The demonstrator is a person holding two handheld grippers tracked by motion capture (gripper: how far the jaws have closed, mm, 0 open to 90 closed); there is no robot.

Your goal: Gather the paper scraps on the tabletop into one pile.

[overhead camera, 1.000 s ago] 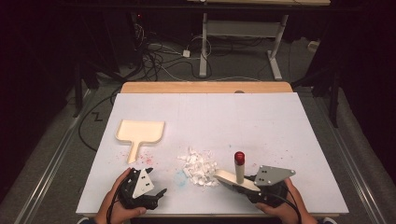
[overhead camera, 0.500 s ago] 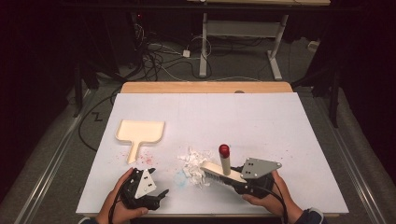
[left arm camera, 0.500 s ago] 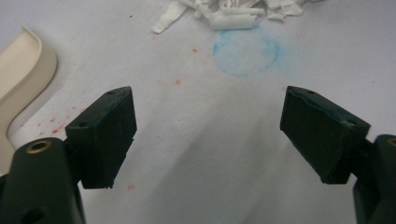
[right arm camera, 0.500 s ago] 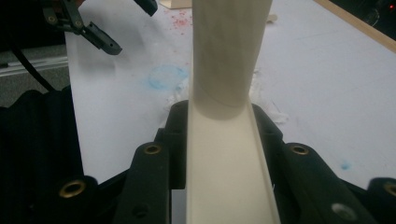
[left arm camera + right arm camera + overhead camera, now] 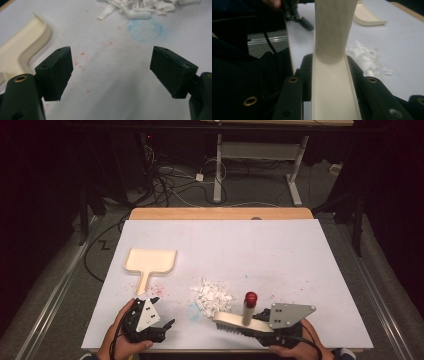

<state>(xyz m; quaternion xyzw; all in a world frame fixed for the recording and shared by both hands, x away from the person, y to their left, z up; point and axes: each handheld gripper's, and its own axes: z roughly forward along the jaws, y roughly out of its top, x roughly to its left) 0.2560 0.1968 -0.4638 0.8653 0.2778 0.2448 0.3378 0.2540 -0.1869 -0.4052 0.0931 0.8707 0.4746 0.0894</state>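
The brush [image 5: 235, 324] could skate over the paper scraps [image 5: 212, 296] and scatter them away from the dustpan [image 5: 150, 261] — its bristles sit just beside the pile's near edge. The right gripper [image 5: 328, 75] clamps the brush's body between its jaws, while the left gripper [image 5: 111, 72] stands open and empty, dustpan handle beside it.

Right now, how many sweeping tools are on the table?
2: a cream dustpan lies at the table's left, untouched, and a brush with a red-tipped handle is clamped in the right gripper, beside the paper scraps. None seem hidden.
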